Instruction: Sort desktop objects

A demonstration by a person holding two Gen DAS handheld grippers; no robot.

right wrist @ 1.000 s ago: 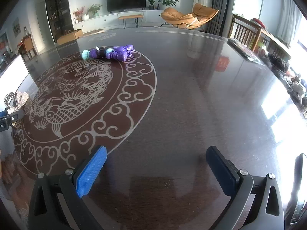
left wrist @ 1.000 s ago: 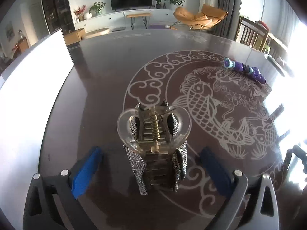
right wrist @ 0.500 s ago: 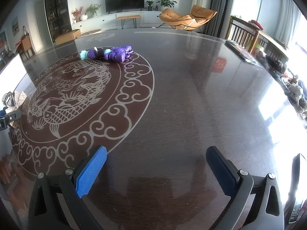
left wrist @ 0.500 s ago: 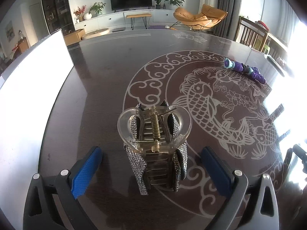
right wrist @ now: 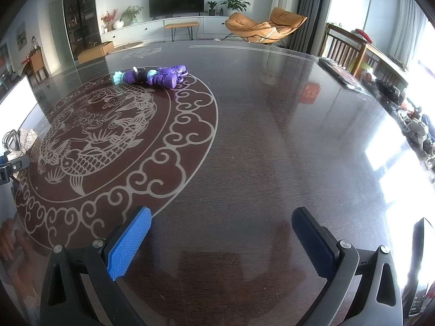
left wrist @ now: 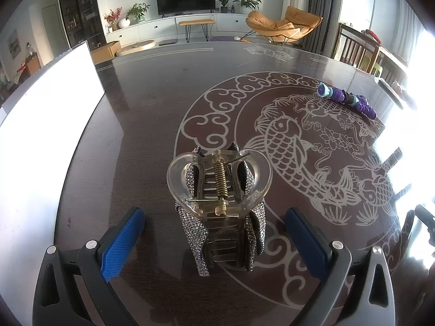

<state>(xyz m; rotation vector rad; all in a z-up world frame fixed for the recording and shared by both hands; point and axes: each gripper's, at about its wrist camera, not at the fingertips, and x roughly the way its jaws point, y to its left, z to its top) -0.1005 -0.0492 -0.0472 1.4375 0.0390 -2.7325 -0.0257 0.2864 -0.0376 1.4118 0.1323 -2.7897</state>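
The left hand-held gripper (left wrist: 214, 233) is positioned low over the worktop (left wrist: 152, 125) with both blue-padded fingers (left wrist: 122, 244) spread wide apart. A hair claw clip (left wrist: 220, 203), clear plastic with rhinestone-covered sides and a brass spring, stands on the worktop between the fingers. Neither pad touches the clip; a gap shows on each side.

A purple toy (left wrist: 348, 100) with teal parts lies on the worktop at 2 o'clock from the clip, well apart from it, on the far rim of the pale fish-and-cloud medallion (left wrist: 285, 141) printed in the worktop surface. A white board (left wrist: 49, 125) occupies the worktop edge at 10 o'clock.

The right hand-held gripper (right wrist: 221, 239) is likewise spread wide, with nothing between its fingers (right wrist: 130, 241). It sits above bare worktop just outside the medallion border. In the right wrist view the purple toy (right wrist: 155, 77) lies at 11 o'clock, well away, and the hair claw clip (right wrist: 19, 141) appears at 9 o'clock near the frame edge, partly cut off beside a dark part of the left hand-held gripper.
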